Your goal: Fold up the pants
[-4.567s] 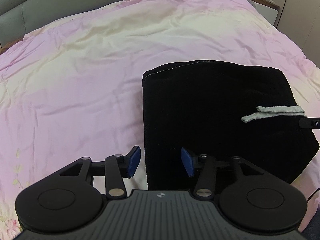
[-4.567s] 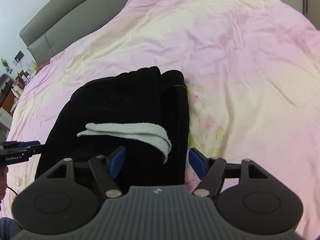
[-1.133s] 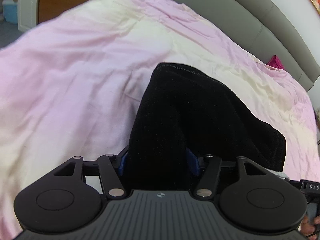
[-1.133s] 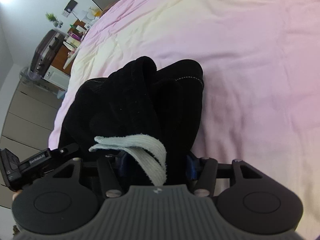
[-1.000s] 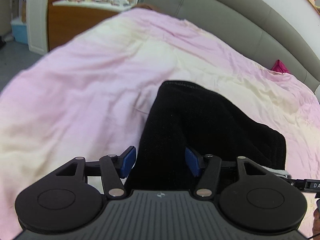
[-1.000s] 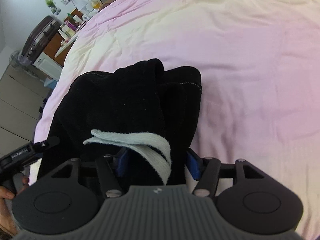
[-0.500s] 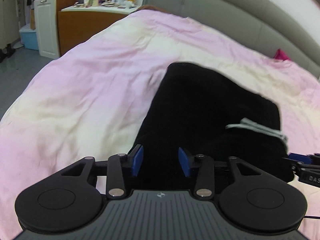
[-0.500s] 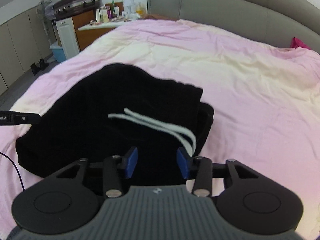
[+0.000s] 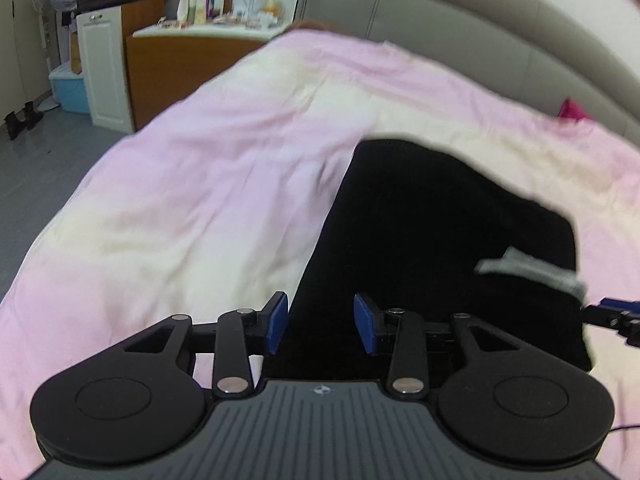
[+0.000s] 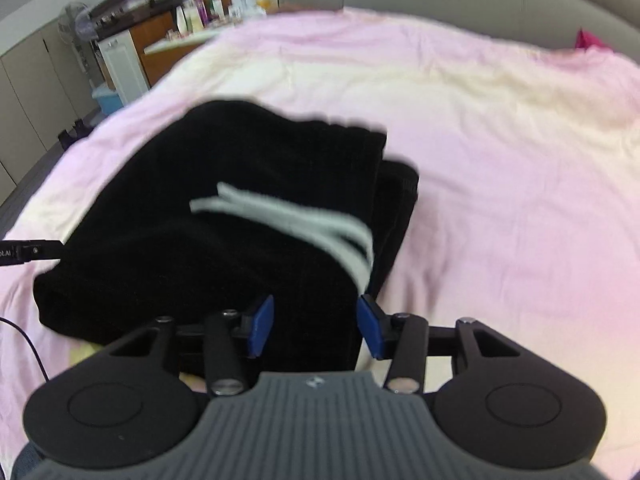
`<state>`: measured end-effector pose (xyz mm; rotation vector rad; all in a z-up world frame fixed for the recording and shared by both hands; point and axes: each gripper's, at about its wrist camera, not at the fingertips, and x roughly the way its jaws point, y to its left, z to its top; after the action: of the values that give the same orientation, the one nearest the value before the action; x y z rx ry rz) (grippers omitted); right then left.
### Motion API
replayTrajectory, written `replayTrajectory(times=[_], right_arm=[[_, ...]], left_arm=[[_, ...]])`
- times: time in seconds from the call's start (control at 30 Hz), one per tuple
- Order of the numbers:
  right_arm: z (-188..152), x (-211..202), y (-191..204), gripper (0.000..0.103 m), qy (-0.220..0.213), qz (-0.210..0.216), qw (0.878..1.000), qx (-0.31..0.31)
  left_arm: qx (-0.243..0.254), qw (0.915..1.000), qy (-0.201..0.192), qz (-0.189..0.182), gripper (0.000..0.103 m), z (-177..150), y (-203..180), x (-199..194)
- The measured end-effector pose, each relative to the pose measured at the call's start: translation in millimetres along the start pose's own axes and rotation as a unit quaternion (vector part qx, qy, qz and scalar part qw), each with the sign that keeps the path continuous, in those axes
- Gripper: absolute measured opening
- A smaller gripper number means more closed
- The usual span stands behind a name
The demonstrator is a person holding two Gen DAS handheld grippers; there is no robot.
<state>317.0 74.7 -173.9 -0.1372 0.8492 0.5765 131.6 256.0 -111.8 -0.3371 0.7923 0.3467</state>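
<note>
The black pants point(image 9: 440, 232) lie folded in a thick bundle on the pink bedspread point(image 9: 200, 208), a white drawstring point(image 9: 528, 270) across the top. My left gripper point(image 9: 320, 322) hovers at the bundle's near left edge; its jaws are closing, the cloth lies between them and the blue pads do not press it. In the right wrist view the pants point(image 10: 240, 184) and drawstring point(image 10: 288, 220) are blurred. My right gripper point(image 10: 314, 326) is over the near right corner; its jaws are opening, with cloth between them and untouched. Each gripper's tip shows at the other view's edge.
A grey padded headboard point(image 9: 480, 20) runs behind the bed. A wooden cabinet point(image 9: 180, 64) with bottles, a white cupboard point(image 9: 104, 68) and a blue bin point(image 9: 68, 92) stand off the far left side. A pink item point(image 9: 572, 110) lies by the headboard. A thin cable point(image 10: 28, 344) trails at left.
Both grippers let go of the pants' near edge and drew back and up a little. The right one rolled level. The bundle now rests on the bedspread.
</note>
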Motion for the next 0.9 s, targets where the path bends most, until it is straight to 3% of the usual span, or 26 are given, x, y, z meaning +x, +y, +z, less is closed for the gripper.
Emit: replayTrajectory(times=[0.07,0.13,0.27,0.47,0.6,0.7,0.9], right_arm=[[16,-5,1,0.042,-0.025,-0.004,1.000,-0.004],[33,-1,2,0.033,-0.042,-0.009,0.999,-0.006],[61,23,5,0.022,-0.054,-0.029,0.998,-0.017],[79,79,-7,0.022,-0.023,-0.049,0.998,-0.023],[79,105,-18,0.022,-0.002,-0.049,0.999,-0.021],[77,117,-27,0.021,0.001,-0.045,0.999,-0.009],[87,114,-26,0.022,0.016,-0.047,0.999,0.004]], left_arm=[[0.009,0.9998,-0.017,-0.007,0.044,18,-11,3],[0.026,0.9993,-0.027,0.004,0.045,31,-26,13],[0.030,0.9991,-0.022,0.022,0.046,42,-46,47],[0.038,0.9976,-0.010,0.058,0.046,49,-61,98],[0.021,0.9972,0.014,0.071,0.052,47,-56,120],[0.012,0.9968,0.016,0.077,0.059,46,-53,126],[-0.016,0.9967,0.005,0.080,0.056,48,-54,99]])
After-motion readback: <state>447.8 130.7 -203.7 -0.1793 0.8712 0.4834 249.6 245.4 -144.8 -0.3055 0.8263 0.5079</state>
